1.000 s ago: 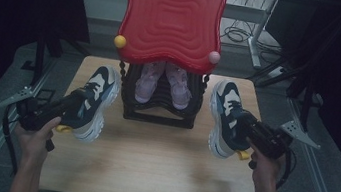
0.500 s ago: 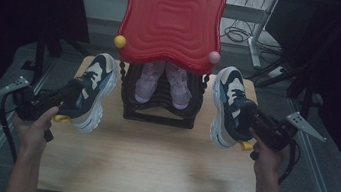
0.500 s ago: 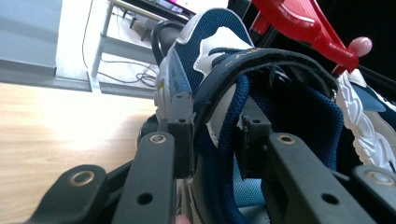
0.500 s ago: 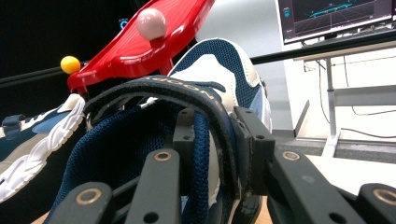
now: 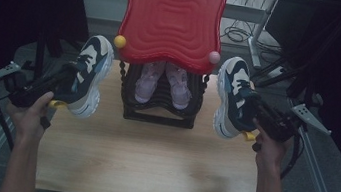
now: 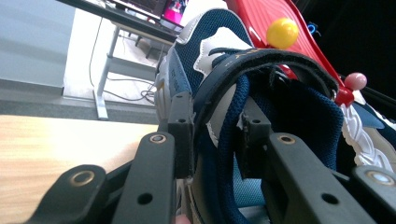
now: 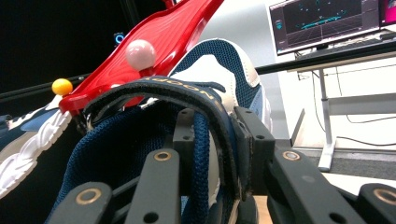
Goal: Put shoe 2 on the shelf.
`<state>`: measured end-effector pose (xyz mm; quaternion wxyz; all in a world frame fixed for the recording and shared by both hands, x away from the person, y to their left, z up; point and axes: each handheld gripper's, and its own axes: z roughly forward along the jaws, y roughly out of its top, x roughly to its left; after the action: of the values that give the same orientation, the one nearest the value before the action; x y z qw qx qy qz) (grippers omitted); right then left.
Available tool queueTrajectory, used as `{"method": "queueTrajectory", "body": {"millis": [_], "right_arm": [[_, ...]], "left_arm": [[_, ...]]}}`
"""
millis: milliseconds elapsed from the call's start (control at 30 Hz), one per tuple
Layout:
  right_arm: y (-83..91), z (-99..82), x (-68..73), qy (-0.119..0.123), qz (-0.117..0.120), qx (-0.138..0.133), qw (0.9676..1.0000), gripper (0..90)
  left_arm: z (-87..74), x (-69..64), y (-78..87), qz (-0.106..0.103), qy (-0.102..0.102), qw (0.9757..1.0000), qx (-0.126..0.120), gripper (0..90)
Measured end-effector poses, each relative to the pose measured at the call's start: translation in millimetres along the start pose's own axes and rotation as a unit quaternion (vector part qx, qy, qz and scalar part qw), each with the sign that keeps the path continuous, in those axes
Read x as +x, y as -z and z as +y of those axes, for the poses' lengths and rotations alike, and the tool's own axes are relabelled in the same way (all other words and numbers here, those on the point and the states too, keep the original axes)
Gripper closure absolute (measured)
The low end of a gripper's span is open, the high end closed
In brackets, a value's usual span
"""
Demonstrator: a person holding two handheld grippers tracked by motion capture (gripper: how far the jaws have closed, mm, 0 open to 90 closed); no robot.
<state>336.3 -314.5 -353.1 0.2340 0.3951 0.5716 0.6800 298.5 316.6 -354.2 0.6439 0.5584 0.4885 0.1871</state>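
A: What's the layout, biggest thing first?

B: A wooden tabletop [image 5: 149, 158] with a black shoe rack [image 5: 159, 109] at its far middle, topped by a tilted red tray [image 5: 171, 20] carrying a yellow knob [image 5: 120, 41] and a pink knob [image 5: 214, 57]. A pair of pink shoes [image 5: 163, 82] sits inside the rack.

A: And the work in hand?

B: Carrying, I'd say. The left sneaker [image 5: 88, 77] is held off the tabletop just left of the rack, the right sneaker [image 5: 233, 97] just right of it, both toes pointing away from the person.

A: How are they gripped?

B: The left gripper [image 6: 215, 130] has its jaws partly closed on the left sneaker's heel collar, one inside the opening, one outside. The right gripper [image 7: 215, 135] pinches the right sneaker's collar the same way.

A: Hand pose?

B: Both forearms reach forward from the near edge, each hand under its gripper, which lies nearly level and angled towards the rack.

A: Next move?

B: Probably setting each sneaker onto the rack, which calls for clearing the tray's low edge.
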Motion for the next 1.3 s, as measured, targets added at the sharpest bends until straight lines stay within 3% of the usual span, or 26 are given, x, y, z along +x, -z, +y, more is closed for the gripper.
{"method": "queueTrajectory", "body": {"millis": [300,533,800,1067,1300], "right_arm": [[-10.5,18.9,3.3,0.011,-0.005,-0.010,0.9999,71.8],[-15.6,37.5,7.8,0.018,-0.001,-0.019,0.9997,71.8],[-19.2,52.4,11.7,0.019,-0.001,-0.024,0.9995,71.8],[-22.1,60.7,14.9,0.026,0.000,-0.025,0.9994,71.8],[-27.9,66.5,17.9,0.028,0.002,-0.024,0.9993,71.8]], "left_arm": [[19.7,-5.4,-6.8,0.005,-0.012,0.9998,-0.016,71.9],[32.2,-11.2,-12.6,-0.010,-0.009,0.9997,-0.019,71.9],[44.9,-16.9,-11.6,-0.002,-0.015,0.9997,-0.022,71.4],[53.6,-12.9,-9.4,0.005,-0.011,0.9993,-0.034,71.8],[67.2,-19.6,-9.5,0.001,-0.018,0.9987,-0.048,72.0]]}}
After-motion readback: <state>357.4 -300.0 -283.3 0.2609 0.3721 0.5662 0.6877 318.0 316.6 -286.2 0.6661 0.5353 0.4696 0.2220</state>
